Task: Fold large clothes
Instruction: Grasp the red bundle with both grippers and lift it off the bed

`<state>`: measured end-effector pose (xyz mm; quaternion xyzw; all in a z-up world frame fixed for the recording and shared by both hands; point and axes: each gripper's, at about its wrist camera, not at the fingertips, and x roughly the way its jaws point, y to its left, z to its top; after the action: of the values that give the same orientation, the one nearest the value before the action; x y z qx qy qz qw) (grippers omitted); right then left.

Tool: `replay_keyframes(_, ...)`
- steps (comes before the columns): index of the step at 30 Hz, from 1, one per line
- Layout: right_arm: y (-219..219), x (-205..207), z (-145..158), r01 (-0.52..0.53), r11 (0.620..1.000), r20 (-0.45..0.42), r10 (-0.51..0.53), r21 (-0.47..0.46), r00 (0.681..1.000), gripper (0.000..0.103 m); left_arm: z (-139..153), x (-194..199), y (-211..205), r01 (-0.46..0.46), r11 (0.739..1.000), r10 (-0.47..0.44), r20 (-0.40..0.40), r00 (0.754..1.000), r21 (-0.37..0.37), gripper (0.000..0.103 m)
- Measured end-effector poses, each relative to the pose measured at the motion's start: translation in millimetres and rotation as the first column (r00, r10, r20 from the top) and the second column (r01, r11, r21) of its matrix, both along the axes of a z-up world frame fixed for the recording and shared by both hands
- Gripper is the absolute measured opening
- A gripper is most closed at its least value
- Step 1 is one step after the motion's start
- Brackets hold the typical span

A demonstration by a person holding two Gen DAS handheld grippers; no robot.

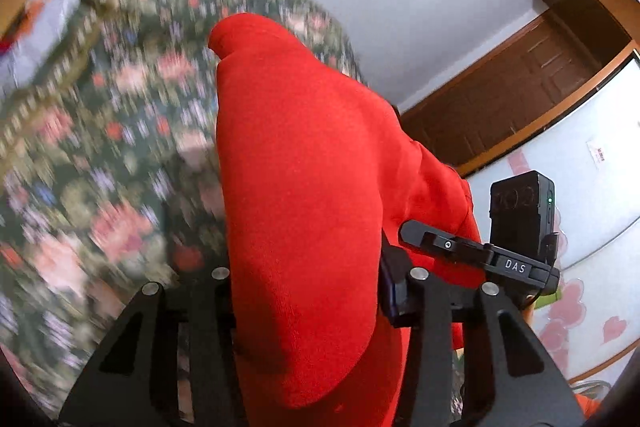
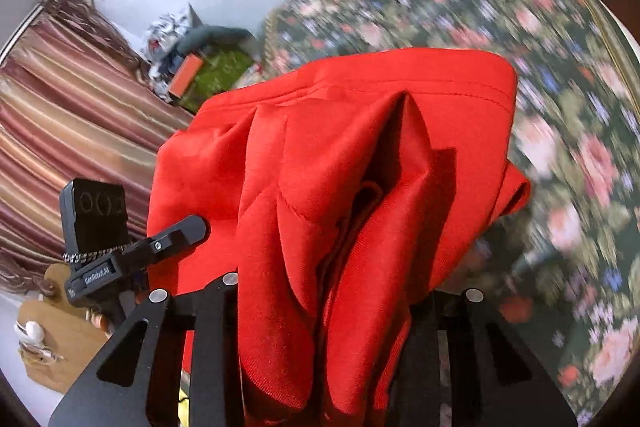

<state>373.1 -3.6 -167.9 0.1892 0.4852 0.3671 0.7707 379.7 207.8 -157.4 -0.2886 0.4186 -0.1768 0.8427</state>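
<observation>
A large red garment (image 1: 304, 187) hangs bunched between the fingers of my left gripper (image 1: 316, 291), which is shut on it, lifted over a dark floral bedspread (image 1: 100, 147). In the right wrist view the same red garment (image 2: 340, 187) drapes in thick folds over my right gripper (image 2: 320, 299), which is shut on it; its stitched hem (image 2: 400, 83) runs across the top. The cloth hides both grippers' fingertips. The other gripper's black body shows at the right in the left wrist view (image 1: 520, 227) and at the left in the right wrist view (image 2: 100, 227).
The floral bedspread (image 2: 540, 87) is blurred by motion. A brown wooden door (image 1: 520, 87) and a white fridge with heart stickers (image 1: 580, 227) stand to the right. Striped curtains (image 2: 60, 127), a cluttered heap (image 2: 192, 59) and a wooden piece (image 2: 52, 339) are to the left.
</observation>
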Motion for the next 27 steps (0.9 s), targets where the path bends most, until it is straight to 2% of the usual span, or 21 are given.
replay_keyframes(4, 38.5, 17.4, 14.3, -0.012, 1.000, 0.048, 0.011, 0.013, 0.999, 0.031, 24.5, 8.9, 36.9, -0.037, 0.999, 0.035, 0.050, 0.998, 0.039, 0.045)
replay_keyframes(9, 83.6, 44.6, 4.8, -0.033, 0.999, 0.051, 0.032, 0.019, 0.998, 0.032, 21.1, 35.9, 84.9, -0.089, 0.994, 0.086, 0.046, 0.995, 0.056, 0.045)
replay_keyframes(15, 129.4, 78.3, -40.9, -0.062, 0.998, -0.037, 0.062, -0.007, 0.997, 0.031, -28.7, 70.8, 132.7, -0.131, 0.989, 0.134, -0.043, 0.990, 0.069, 0.045)
replay_keyframes(18, 151.3, 93.6, -68.9, -0.071, 0.995, -0.070, 0.066, -0.064, 0.995, 0.031, -61.5, 88.3, 148.6, -0.142, 0.984, 0.152, -0.096, 0.984, 0.108, 0.045)
replay_keyframes(23, 182.1, 111.5, -95.0, -0.056, 0.988, -0.069, 0.047, -0.142, 0.997, 0.031, -103.0, 103.3, 173.2, -0.213, 0.967, 0.235, -0.178, 0.956, 0.138, 0.046)
replay_keyframes(25, 188.3, 108.9, -96.4, -0.073, 0.981, -0.048, 0.066, -0.180, 0.997, 0.033, -121.1, 105.6, 180.9, -0.221, 0.964, 0.249, -0.208, 0.946, 0.147, 0.051)
replay_keyframes(27, 188.7, 100.9, -92.4, -0.087, 0.969, -0.012, 0.087, -0.232, 0.996, 0.042, -129.0, 97.6, 185.6, -0.236, 0.964, 0.256, -0.202, 0.945, 0.119, 0.055)
